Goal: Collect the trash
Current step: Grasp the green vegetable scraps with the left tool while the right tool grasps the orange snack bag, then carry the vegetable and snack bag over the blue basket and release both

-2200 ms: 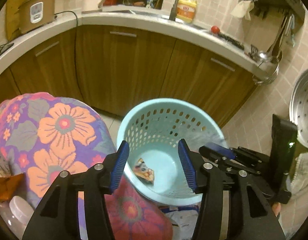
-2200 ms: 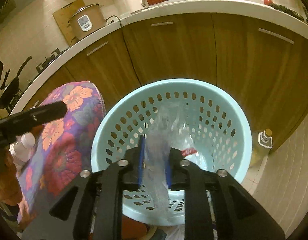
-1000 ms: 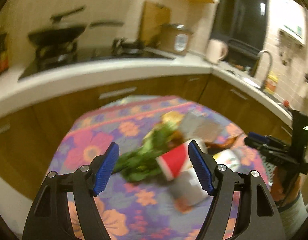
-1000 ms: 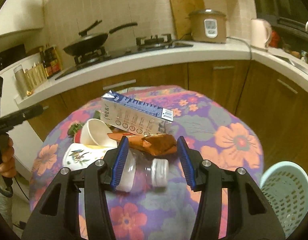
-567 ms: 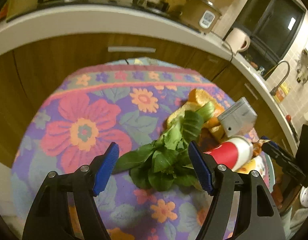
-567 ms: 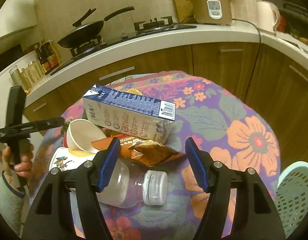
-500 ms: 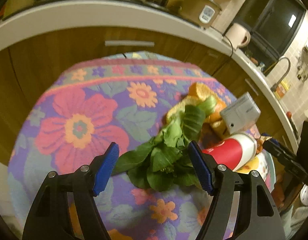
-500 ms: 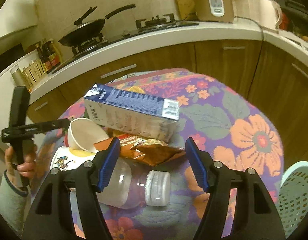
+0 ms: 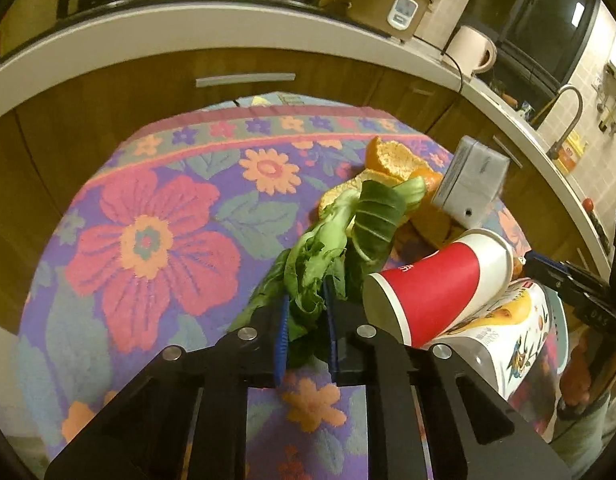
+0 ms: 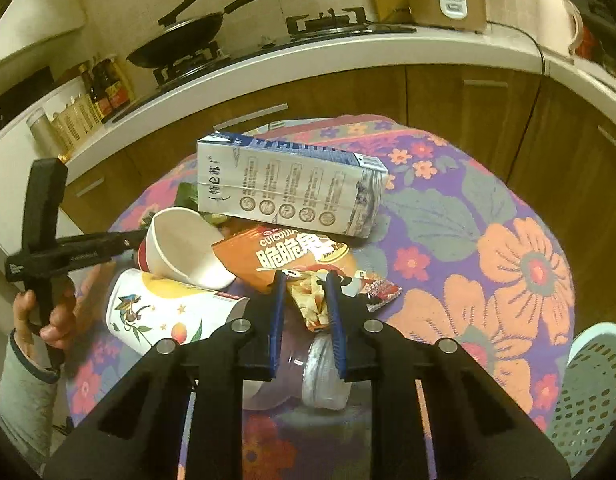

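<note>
left tongs (image 9: 306, 320) closing on limp green leafy vegetable scraps (image 9: 332, 248); right tongs (image 10: 304, 308) closing on crinkled orange snack packet (image 10: 292, 256). still on flowered bench (image 9: 148, 240), by judgement: white-and-blue milk carton (image 10: 288, 192), red paper cup (image 9: 436, 284), orange peel (image 9: 392, 156). pale blue perforated basket (image 10: 592, 392) near right.

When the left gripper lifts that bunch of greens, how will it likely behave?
Probably floppy: the greens are loose, crinkled leaves, so the free ends should droop from the closing left gripper. Likely light. A leaf lying against the red paper cup might nudge it.
</note>
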A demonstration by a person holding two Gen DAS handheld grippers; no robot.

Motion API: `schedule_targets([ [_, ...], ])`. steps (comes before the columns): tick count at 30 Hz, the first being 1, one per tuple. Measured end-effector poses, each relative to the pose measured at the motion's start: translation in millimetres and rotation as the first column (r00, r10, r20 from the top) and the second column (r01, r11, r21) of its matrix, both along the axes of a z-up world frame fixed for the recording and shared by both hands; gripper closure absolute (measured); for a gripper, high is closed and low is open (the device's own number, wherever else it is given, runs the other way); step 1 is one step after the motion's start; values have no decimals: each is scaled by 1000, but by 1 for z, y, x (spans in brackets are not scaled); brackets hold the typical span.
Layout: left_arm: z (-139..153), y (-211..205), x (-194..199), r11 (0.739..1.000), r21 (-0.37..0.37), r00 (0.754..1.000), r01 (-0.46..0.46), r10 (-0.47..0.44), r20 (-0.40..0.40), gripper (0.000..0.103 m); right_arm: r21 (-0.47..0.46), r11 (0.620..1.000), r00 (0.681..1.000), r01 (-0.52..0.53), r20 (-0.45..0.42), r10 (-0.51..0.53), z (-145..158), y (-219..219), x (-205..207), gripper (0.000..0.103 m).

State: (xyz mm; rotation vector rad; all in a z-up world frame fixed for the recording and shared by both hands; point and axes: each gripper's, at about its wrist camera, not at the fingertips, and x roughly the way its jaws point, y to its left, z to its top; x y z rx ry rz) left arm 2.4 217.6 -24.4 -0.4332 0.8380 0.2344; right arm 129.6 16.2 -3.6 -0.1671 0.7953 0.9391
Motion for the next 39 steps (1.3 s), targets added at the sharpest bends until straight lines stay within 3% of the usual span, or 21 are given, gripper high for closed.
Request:
schedule_targets([
  [12, 42, -8, -45, 999, 26, 990, 26, -30, 139, 91, 109, 993, 998, -36, 60, 30, 36, -17, -21, 90],
  [22, 83, -60, -38, 986, 99, 963, 134, -153, 221, 91, 171, 985, 991, -15, 136, -8, 61, -50, -49, 90],
  [32, 112, -160, 18, 932, 167, 909, 322, -353, 219, 91, 211, 968, 970, 133, 171, -170, 65, -135, -45, 90],
  [39, 107, -245, 83, 870, 178, 858, 460, -487, 165, 91, 233, 918, 926, 321, 126, -355, 48, -221, -25, 90],
])
